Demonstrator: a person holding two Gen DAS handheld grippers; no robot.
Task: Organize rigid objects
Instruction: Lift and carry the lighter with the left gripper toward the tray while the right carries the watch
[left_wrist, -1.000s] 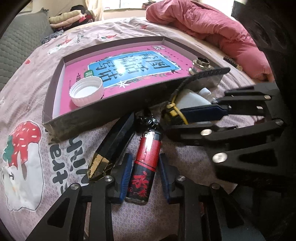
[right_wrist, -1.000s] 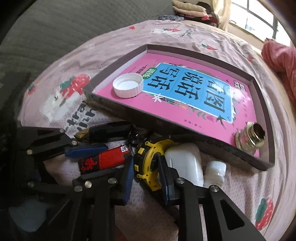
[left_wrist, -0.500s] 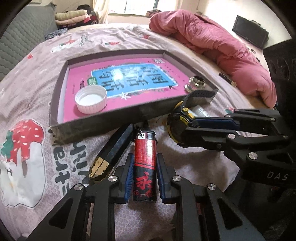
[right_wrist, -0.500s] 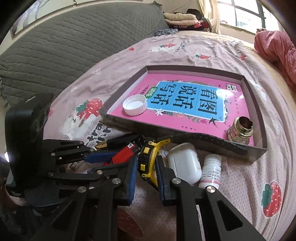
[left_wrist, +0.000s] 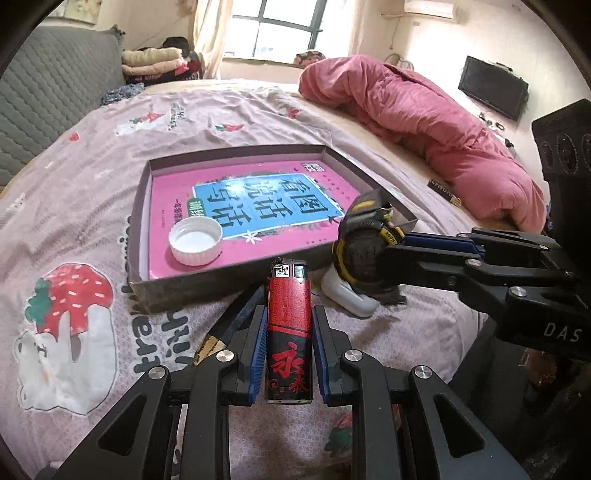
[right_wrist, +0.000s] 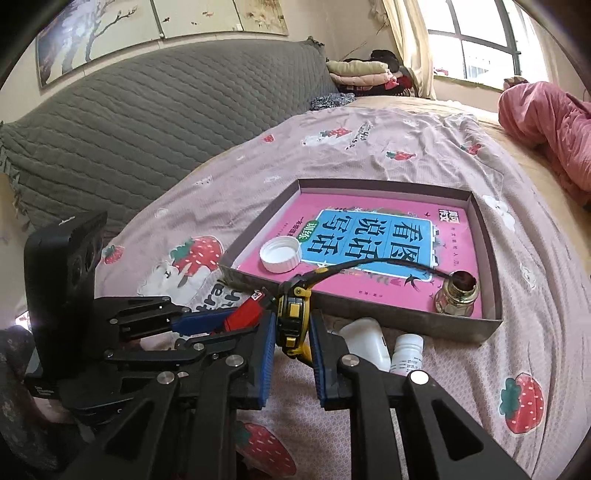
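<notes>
My left gripper (left_wrist: 289, 325) is shut on a red and black lighter (left_wrist: 289, 325) and holds it above the bedsheet, in front of the grey tray (left_wrist: 177, 291). My right gripper (right_wrist: 291, 332) is shut on a yellow and black tape measure (right_wrist: 292, 317), also lifted, its black strap hanging over the tray's near wall (right_wrist: 369, 308). The tape measure also shows in the left wrist view (left_wrist: 364, 254). The tray holds a pink book (right_wrist: 388, 236), a white cap (right_wrist: 280, 254) and a brass fitting (right_wrist: 457, 293).
A white earbud case (right_wrist: 364, 341), a small white bottle (right_wrist: 406, 352) and a black and gold clipper (left_wrist: 229, 325) lie on the sheet before the tray. A pink quilt (left_wrist: 424, 122) is at the back right. A grey headboard (right_wrist: 147, 110) stands on the left.
Both grippers closed on their objects and lifted them off the sheet: the left one took the lighter, the right one the tape measure. Both views rose and pulled back.
</notes>
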